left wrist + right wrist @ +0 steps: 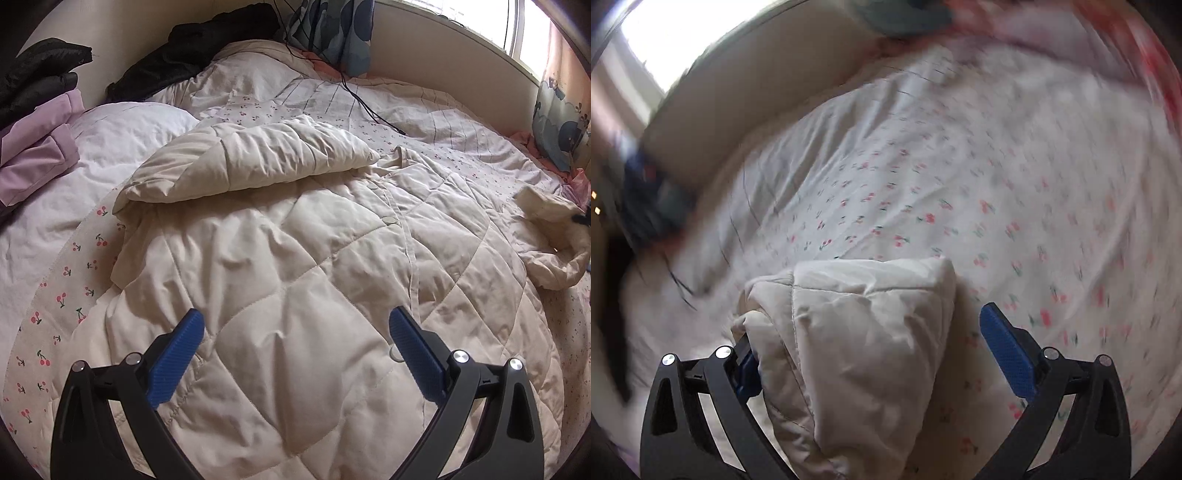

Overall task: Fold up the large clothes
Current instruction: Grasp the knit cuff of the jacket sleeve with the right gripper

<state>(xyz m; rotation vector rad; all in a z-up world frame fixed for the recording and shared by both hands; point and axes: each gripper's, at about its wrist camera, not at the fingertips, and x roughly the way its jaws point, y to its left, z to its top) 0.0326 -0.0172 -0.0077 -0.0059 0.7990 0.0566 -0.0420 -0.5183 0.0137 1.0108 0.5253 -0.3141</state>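
A cream quilted jacket lies spread front up on the cherry-print bed cover. One of its sleeves is folded across the chest. The other sleeve trails off at the right edge, its cuff raised. My left gripper hovers open over the jacket's lower part, holding nothing. In the right wrist view, which is blurred, a cream sleeve end lies between the wide-apart blue fingers of my right gripper. It drapes over the left finger and stands clear of the right finger.
Purple folded clothing and black garments sit at the left, and a black jacket lies at the head of the bed. A black cable crosses the cover. Patterned cushions lean on the wall under the window.
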